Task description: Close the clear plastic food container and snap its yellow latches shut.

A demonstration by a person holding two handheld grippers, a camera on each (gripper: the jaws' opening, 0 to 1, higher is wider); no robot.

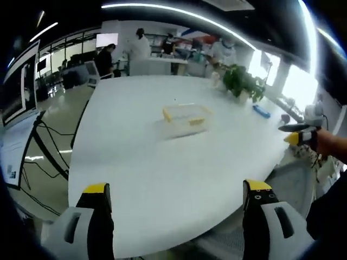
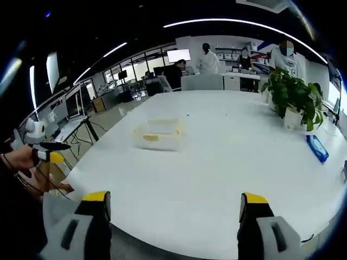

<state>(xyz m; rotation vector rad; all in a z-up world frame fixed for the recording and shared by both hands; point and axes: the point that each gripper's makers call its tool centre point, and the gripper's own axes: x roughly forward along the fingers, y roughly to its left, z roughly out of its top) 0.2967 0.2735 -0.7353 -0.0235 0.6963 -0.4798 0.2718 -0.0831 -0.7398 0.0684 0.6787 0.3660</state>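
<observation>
A clear plastic food container (image 1: 185, 120) with yellow latches sits on the white table (image 1: 162, 179), well ahead of my left gripper (image 1: 178, 196), which is open with nothing between its yellow-tipped jaws. The right gripper view has the same container (image 2: 158, 134) left of centre on the table (image 2: 217, 184), far beyond my open right gripper (image 2: 174, 206). Its lid seems to rest on top. The other gripper (image 1: 301, 134), held in a hand, shows at the right edge of the left gripper view; likewise one shows at the left edge (image 2: 47, 151) of the right gripper view.
A potted plant (image 2: 295, 97) and a blue object (image 2: 316, 148) stand on the table's far right side. Several people (image 2: 207, 59) work at benches behind the table. Desks with monitors (image 2: 73, 105) and floor cables (image 1: 46, 157) lie off the table's left.
</observation>
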